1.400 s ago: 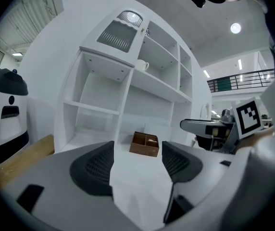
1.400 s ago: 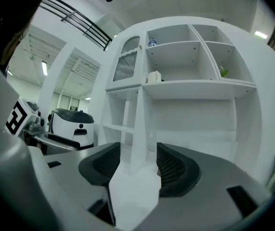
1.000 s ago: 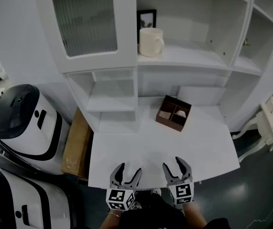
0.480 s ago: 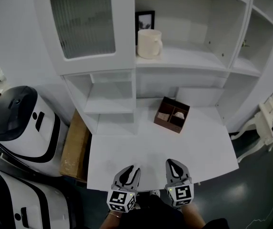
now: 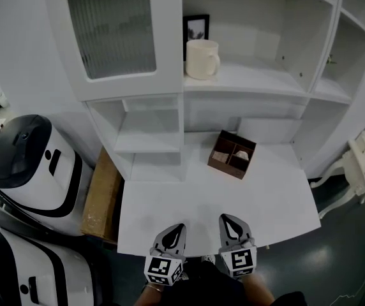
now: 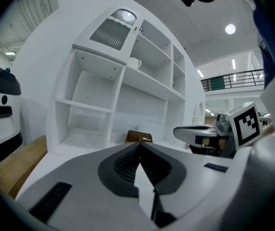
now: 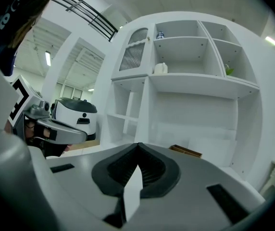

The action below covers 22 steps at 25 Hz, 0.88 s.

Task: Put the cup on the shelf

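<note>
Nearest the person, the left gripper (image 5: 178, 229) and the right gripper (image 5: 226, 222) are hovering side by side over the front edge of the white table (image 5: 272, 203). Both have just been closing their jaws, which are now clenched on nothing. Farther back, a brown divided box (image 5: 232, 153) is sitting on the table. Beyond it, the cream cup (image 5: 201, 58) is standing upright on the shelf (image 5: 259, 76), just before a picture frame (image 5: 196, 24).

head: above, steeply down | gripper views: low, level | shared: shelf (image 5: 253, 75)

Cup (image 5: 201, 58) on shelf (image 5: 254, 76) (box (image 5: 232, 154) on desk (image 5: 189, 196))
</note>
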Each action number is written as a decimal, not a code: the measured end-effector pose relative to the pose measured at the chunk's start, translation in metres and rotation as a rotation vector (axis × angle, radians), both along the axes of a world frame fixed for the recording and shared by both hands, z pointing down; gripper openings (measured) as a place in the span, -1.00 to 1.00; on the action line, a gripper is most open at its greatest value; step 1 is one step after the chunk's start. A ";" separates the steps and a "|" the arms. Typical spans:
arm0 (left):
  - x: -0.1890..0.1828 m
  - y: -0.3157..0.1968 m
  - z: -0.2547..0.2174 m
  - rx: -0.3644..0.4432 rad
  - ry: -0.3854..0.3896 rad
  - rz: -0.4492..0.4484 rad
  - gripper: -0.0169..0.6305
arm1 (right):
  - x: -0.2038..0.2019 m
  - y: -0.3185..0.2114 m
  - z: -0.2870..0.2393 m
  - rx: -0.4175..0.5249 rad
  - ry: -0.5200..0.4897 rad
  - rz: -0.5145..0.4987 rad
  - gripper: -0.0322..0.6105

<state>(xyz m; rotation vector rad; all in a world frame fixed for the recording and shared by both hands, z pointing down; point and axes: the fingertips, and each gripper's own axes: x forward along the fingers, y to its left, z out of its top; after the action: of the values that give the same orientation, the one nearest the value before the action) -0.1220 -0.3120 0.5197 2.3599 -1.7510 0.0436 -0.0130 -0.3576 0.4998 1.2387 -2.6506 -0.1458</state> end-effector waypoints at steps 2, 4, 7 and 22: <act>-0.001 0.000 0.000 0.001 0.000 -0.003 -0.94 | -0.001 -0.001 0.000 0.007 0.001 -0.002 -0.87; -0.002 -0.001 0.000 0.002 0.000 -0.007 -0.94 | -0.001 -0.002 0.000 0.006 0.002 -0.003 -0.88; -0.002 -0.001 0.000 0.003 0.000 -0.010 -0.94 | -0.001 -0.002 0.001 -0.009 -0.001 -0.006 -0.88; 0.000 -0.008 0.006 -0.007 -0.002 -0.030 -0.94 | 0.011 -0.012 0.009 -0.041 -0.019 0.001 -0.88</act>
<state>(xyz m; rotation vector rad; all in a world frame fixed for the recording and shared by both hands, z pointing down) -0.1215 -0.3197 0.5254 2.3287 -1.7843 0.0466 -0.0018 -0.3700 0.5088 1.2350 -2.6546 -0.0794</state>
